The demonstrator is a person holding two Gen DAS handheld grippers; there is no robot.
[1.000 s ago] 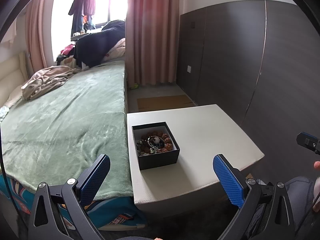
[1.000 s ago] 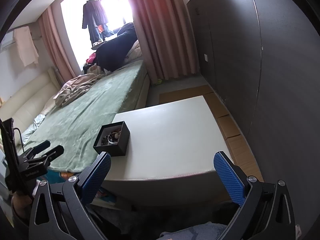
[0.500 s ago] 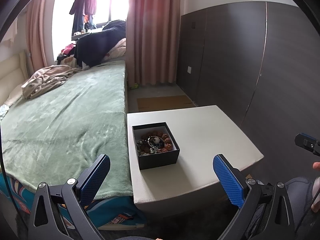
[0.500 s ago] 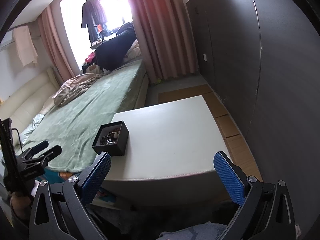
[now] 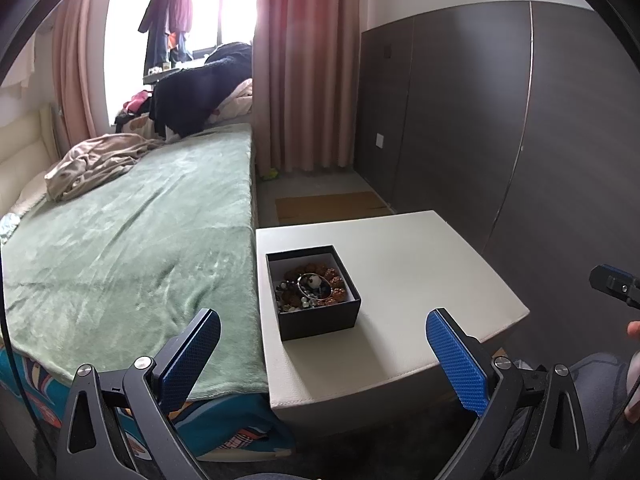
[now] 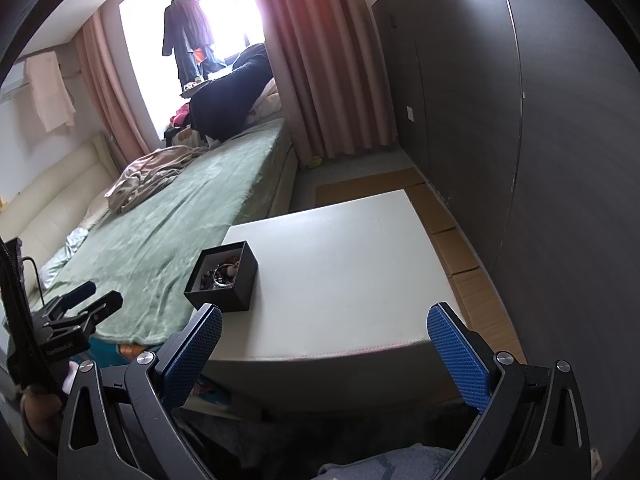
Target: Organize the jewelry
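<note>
A small black open box [image 5: 313, 292] sits near the left edge of a white table [image 5: 412, 264]. It holds a heap of jewelry [image 5: 310, 286]: brown bead bracelets, a ring and small beads. The box also shows in the right wrist view [image 6: 223, 276]. My left gripper [image 5: 322, 354] is open and empty, held back from the table's near edge, below the box. My right gripper [image 6: 324, 346] is open and empty, also short of the near edge, with the box ahead to its left. The left gripper's body shows at the left of the right wrist view [image 6: 68, 320].
A bed with a green blanket [image 5: 132, 240] lies against the table's left side, with clothes [image 5: 200, 92] piled at its far end. A dark wardrobe wall [image 5: 500, 120] runs close along the right. Cardboard [image 5: 328, 206] lies on the floor beyond the table.
Almost nothing differs. Both views have shifted very slightly; both grippers stay open and the box has not moved.
</note>
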